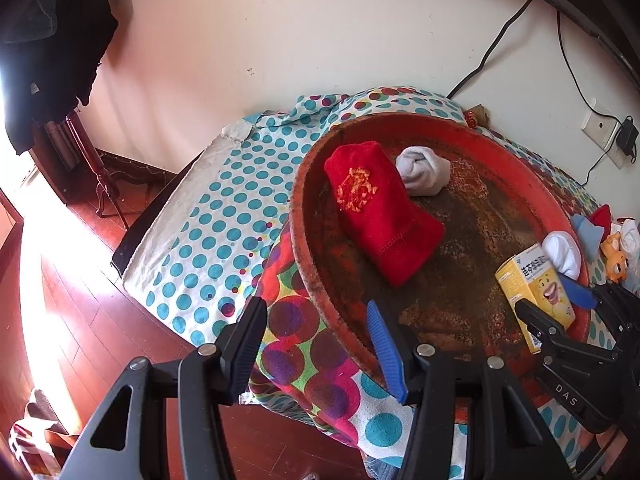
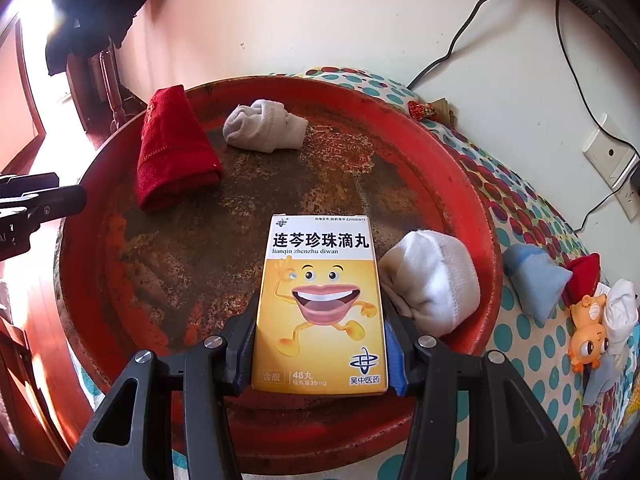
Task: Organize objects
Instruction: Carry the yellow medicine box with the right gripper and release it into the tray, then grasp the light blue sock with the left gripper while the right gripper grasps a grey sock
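Note:
A round red tray (image 2: pixel 486 216) with a rusty bottom lies on the dotted cloth. In it are a folded red towel (image 2: pixel 172 152), a grey rolled sock (image 2: pixel 266 126) and a white rolled sock (image 2: pixel 436 280). My right gripper (image 2: pixel 320 344) is shut on a yellow medicine box (image 2: pixel 320 300) and holds it over the tray's near side; the box also shows in the left wrist view (image 1: pixel 536 292). My left gripper (image 1: pixel 316 340) is open and empty over the tray's (image 1: pixel 304 248) left rim, with the red towel (image 1: pixel 380 208) ahead.
To the right of the tray lie a blue sock (image 2: pixel 532 276), a small red cloth (image 2: pixel 584 276), an orange toy figure (image 2: pixel 588 332) and a white sock (image 2: pixel 620 312). A wall with cables and a socket (image 2: pixel 612 156) stands behind. Wooden floor (image 1: pixel 80 300) lies left.

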Demonstrator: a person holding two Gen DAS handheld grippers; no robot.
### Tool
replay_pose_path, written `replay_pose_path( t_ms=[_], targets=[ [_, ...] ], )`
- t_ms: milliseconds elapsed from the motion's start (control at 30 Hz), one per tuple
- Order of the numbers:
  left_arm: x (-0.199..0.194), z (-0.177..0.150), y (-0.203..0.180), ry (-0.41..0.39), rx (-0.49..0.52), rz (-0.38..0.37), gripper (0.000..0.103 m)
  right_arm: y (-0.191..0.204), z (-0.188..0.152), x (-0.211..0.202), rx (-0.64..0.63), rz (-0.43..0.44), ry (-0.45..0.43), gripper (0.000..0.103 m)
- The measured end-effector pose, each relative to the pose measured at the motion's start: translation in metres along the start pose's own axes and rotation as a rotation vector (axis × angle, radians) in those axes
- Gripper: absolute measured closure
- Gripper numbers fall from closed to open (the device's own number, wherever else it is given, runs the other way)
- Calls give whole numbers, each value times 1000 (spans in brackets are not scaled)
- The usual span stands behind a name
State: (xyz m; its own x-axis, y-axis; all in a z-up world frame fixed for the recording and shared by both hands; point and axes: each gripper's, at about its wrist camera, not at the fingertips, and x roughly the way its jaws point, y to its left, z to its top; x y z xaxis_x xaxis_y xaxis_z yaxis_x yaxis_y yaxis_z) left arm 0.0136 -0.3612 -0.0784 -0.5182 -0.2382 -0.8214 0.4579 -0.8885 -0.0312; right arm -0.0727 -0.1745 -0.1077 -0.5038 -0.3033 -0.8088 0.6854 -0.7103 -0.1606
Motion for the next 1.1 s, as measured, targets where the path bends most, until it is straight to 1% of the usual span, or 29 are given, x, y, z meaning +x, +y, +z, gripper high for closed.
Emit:
replay_pose_path(
  t_ms=[33, 67, 100, 167, 267, 367, 467, 533, 633, 767, 867, 933, 1000, 1100],
  targets=[
    [0, 0, 0, 1, 2, -2, 49, 0, 0, 0, 1, -3, 0, 50],
    [1, 0, 0, 2, 2, -4, 49, -1, 0, -2, 4, 1, -7, 44],
    [1, 0, 0, 3, 2, -1, 49, -2, 0, -5, 8, 5, -16, 40],
    [3, 0, -1, 5, 3, 0, 49, -4, 0, -11, 21, 7, -32, 37],
    [2, -1, -1, 3, 6, 8, 49, -13, -1, -25, 54, 38, -64, 37],
    [2, -1, -2, 3, 4, 8, 49, -31, -9, -43, 84, 36, -104, 35],
    [3, -2, -2, 7, 1, 1, 49, -61, -23, -55, 121, -4, -121, 32],
    [2, -2, -4, 5, 5, 4, 49, -87, -36, -58, 153, -56, -116, 31],
    [2, -3, -9, 6, 20, 9, 49, -137, -60, -61, 241, -125, -93, 30],
    [-4, -2, -20, -3, 52, 10, 49, -207, -96, -64, 359, -245, -67, 29],
    [-13, 0, -30, -12, 81, 17, 49, -245, -114, -61, 396, -301, -40, 28],
    [-21, 2, -39, -16, 91, 10, 49, -262, -121, -56, 408, -322, -22, 28],
    [-29, 5, -52, -17, 106, -8, 49, -275, -125, -49, 416, -322, -8, 28],
    [-41, 11, -83, -27, 178, -14, 49, -287, -130, -42, 421, -329, -10, 28]
  ],
)
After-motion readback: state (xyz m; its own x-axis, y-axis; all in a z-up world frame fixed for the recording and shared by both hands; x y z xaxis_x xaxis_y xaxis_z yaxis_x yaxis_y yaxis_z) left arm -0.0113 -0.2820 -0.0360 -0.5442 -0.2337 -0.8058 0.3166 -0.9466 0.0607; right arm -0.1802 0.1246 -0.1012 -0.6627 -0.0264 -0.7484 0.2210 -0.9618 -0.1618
